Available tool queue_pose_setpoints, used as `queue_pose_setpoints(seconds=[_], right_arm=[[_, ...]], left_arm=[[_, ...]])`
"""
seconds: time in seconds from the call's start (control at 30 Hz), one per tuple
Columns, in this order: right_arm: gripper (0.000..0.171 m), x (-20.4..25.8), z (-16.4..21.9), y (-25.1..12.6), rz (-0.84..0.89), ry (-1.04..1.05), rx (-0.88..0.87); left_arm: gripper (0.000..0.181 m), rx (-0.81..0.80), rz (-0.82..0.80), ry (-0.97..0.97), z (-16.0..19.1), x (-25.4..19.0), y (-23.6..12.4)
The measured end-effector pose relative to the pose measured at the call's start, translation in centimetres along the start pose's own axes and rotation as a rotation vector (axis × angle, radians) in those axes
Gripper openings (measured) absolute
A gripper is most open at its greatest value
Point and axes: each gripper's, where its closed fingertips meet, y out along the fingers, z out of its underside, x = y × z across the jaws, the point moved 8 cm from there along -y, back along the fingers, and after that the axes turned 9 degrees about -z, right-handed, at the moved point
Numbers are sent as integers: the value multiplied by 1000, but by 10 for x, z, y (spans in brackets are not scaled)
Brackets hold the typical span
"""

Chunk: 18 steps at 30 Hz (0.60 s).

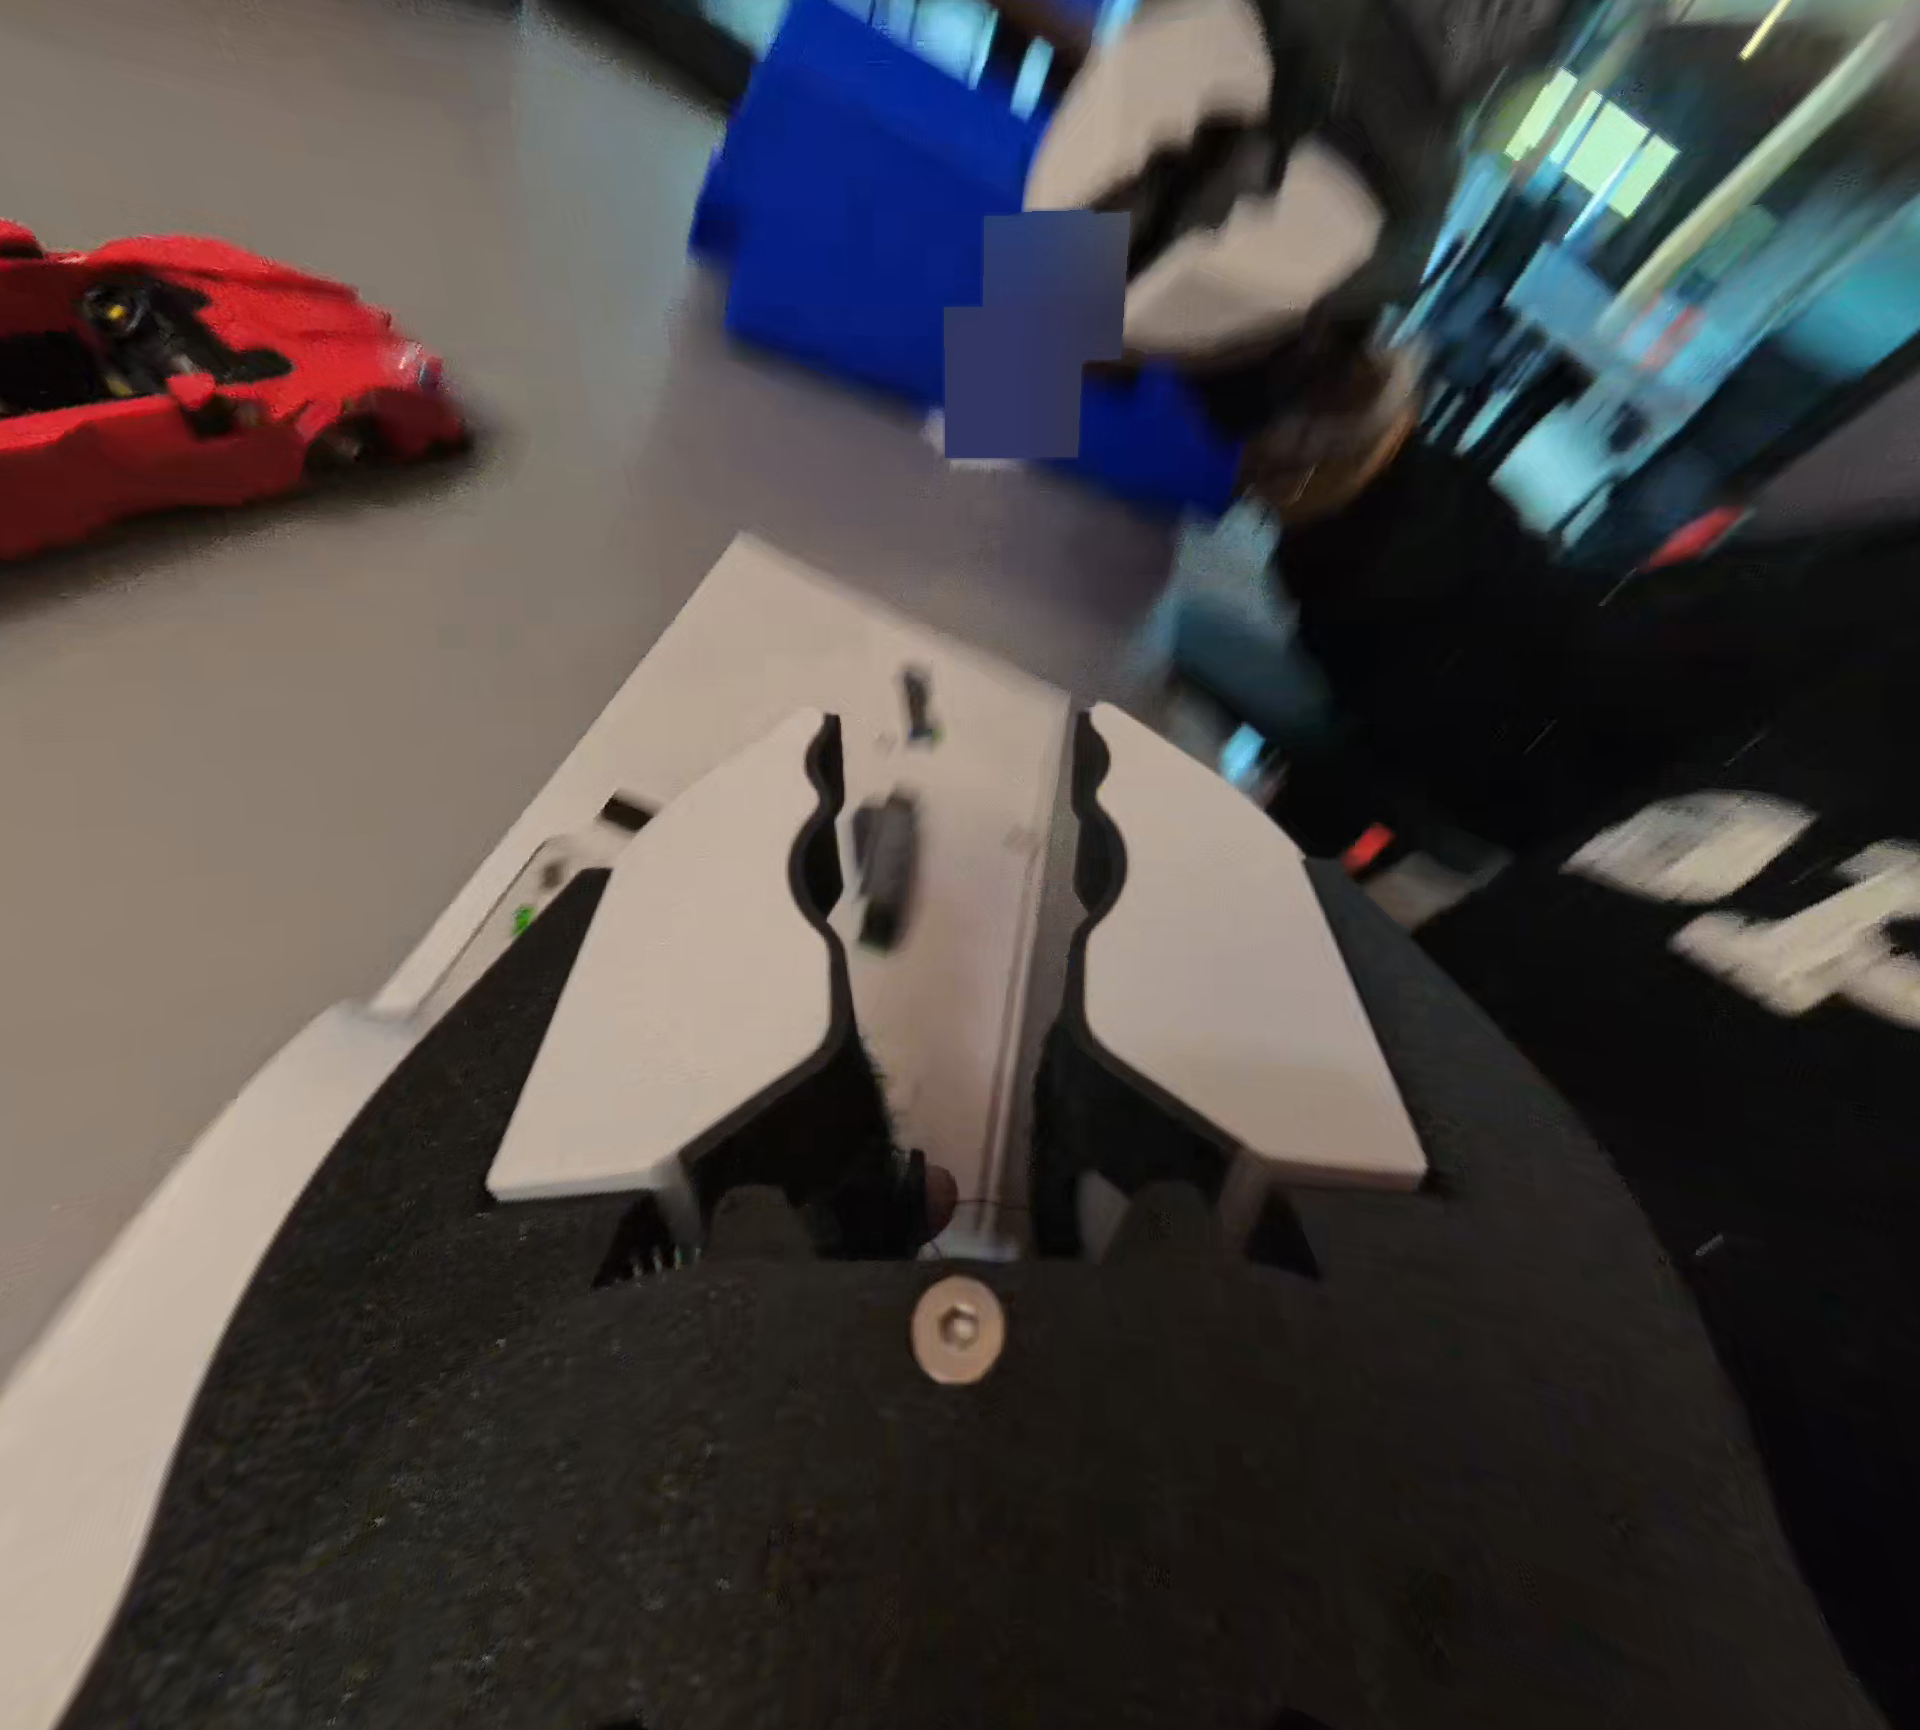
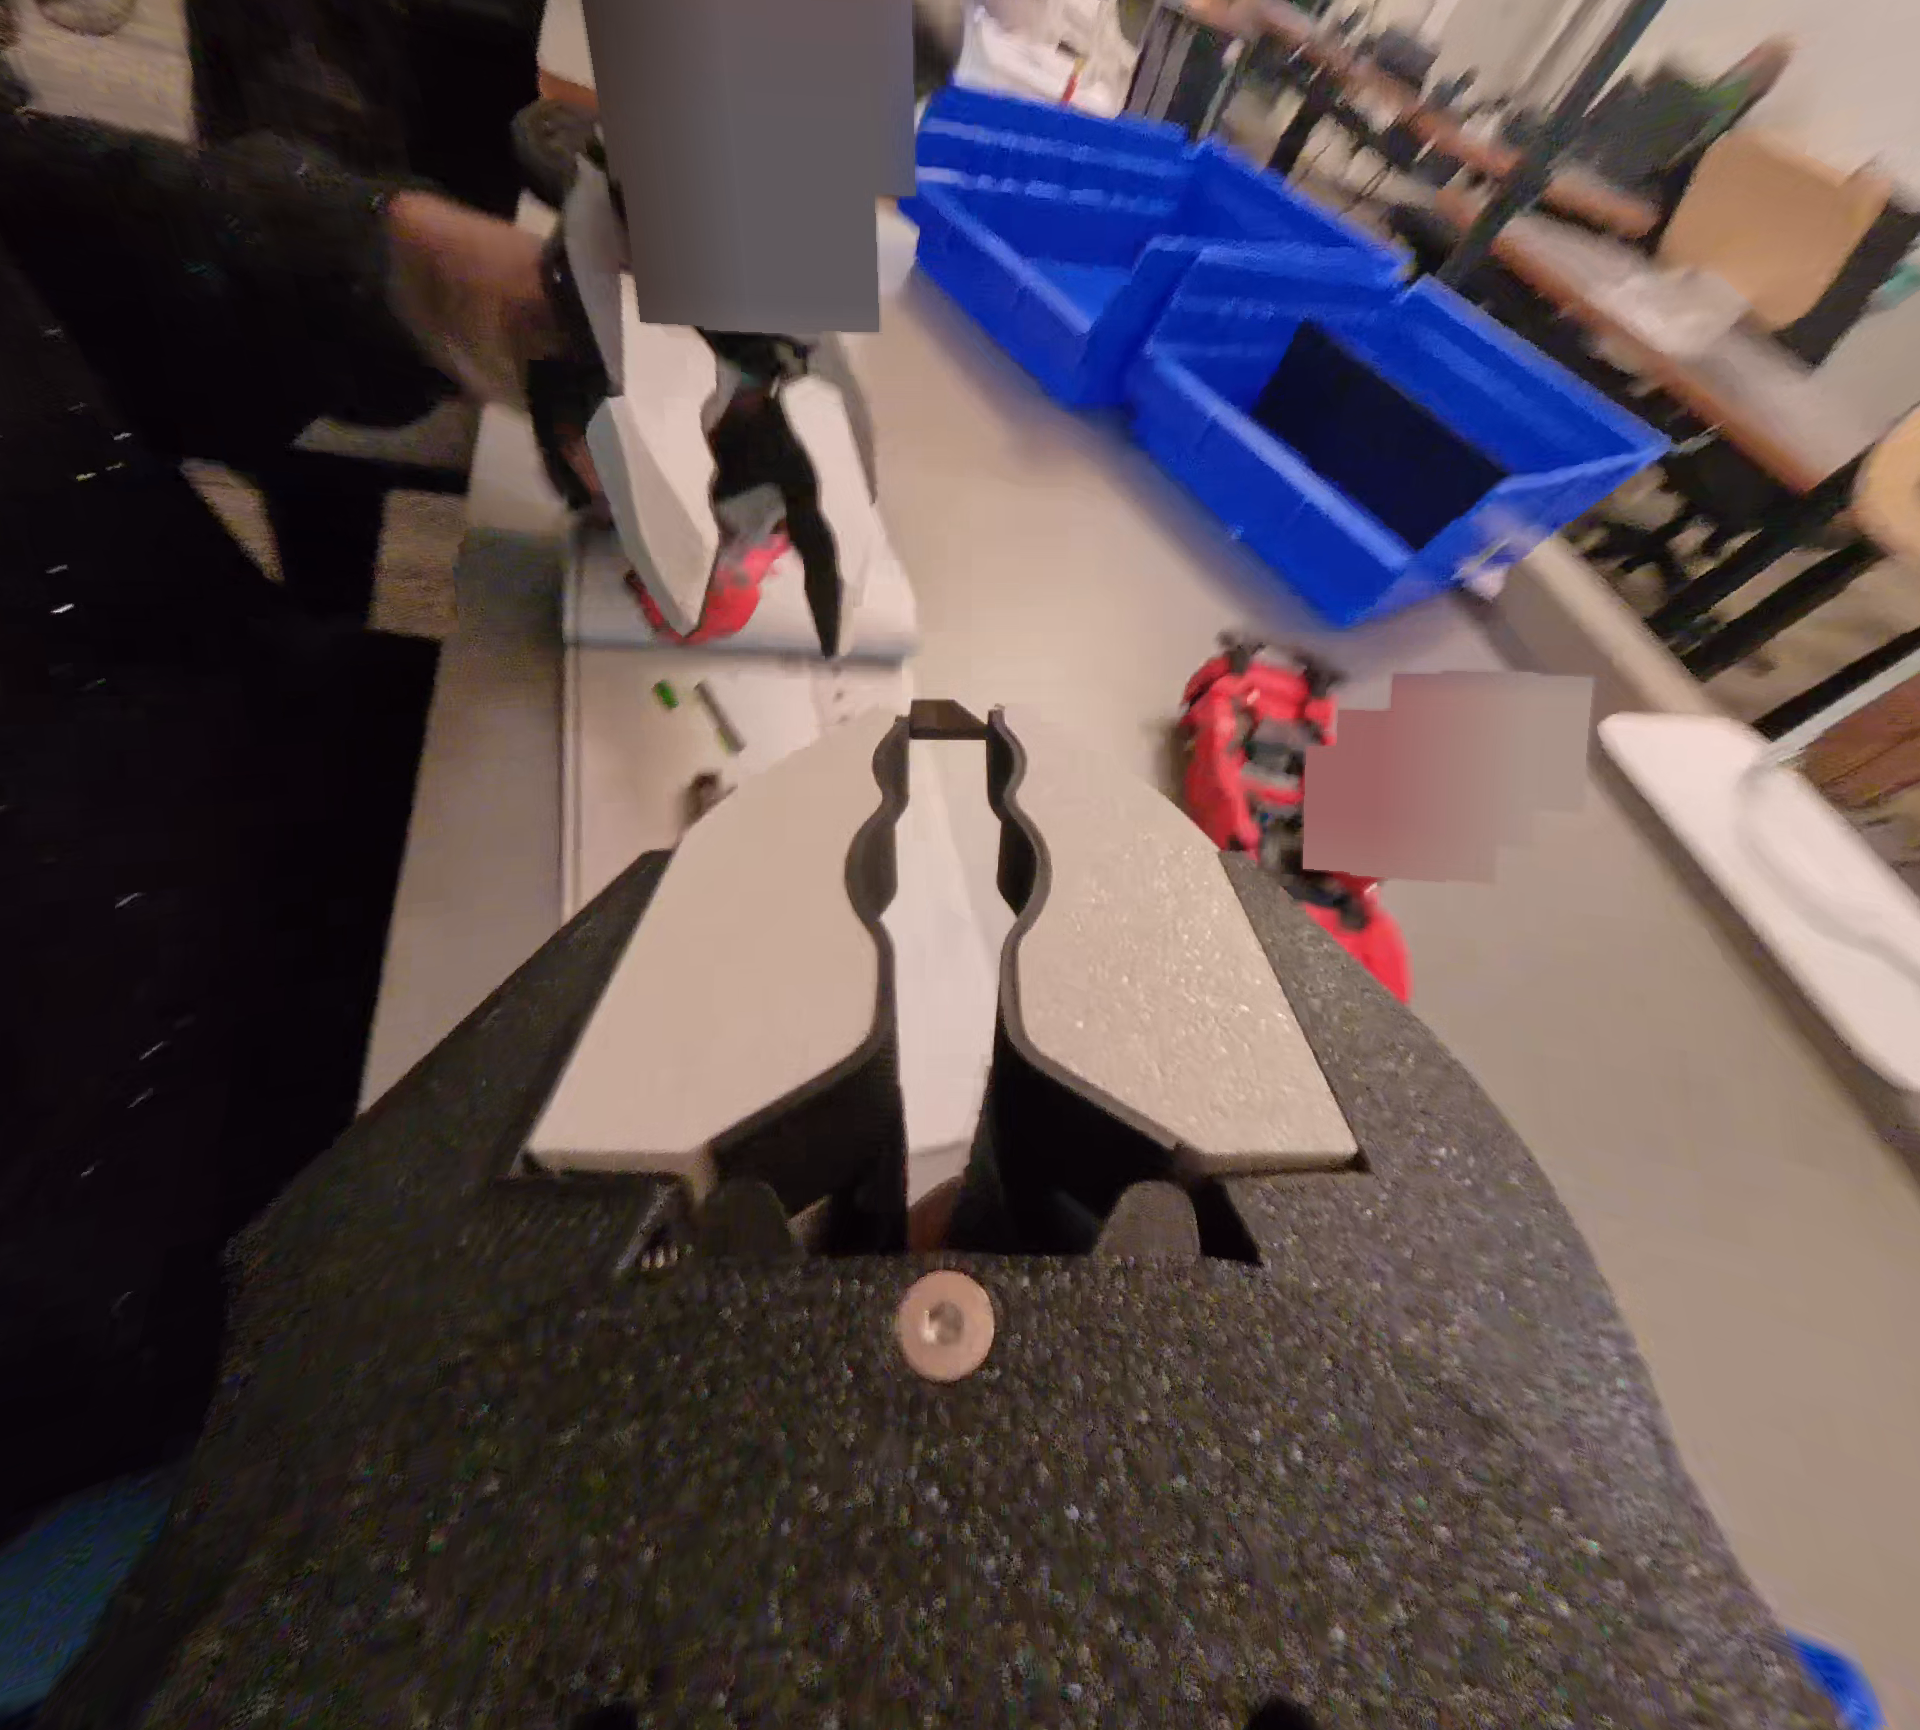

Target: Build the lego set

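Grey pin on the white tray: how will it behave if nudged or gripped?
Probably rolls: the grey pin looks like a thin round rod lying flat on the smooth white tray. Likely stiff and light, being small and plastic-looking.

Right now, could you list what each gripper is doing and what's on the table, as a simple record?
left gripper: open, empty, above the white tray
right gripper: shut on a small black piece
white tray: holds a few small loose pieces
red lego car: on the grey table
blue bins: farther back on the table
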Motion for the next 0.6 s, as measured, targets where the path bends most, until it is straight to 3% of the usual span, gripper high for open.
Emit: queue_pose_setpoints(seconds=[0.1, 0.27, 0.6], right_arm=[[15, 3, 22, -1, -82, 88, 74], [14, 13, 50, 19, -240, 217, 155], [14, 14, 69, 56, -412, 326, 219]], left_arm=[[38, 197, -73, 241, 7, -7, 4], [30, 378, -94, 460, 18, -14, 25], [17, 499, -110, 548, 28, -4, 42]])
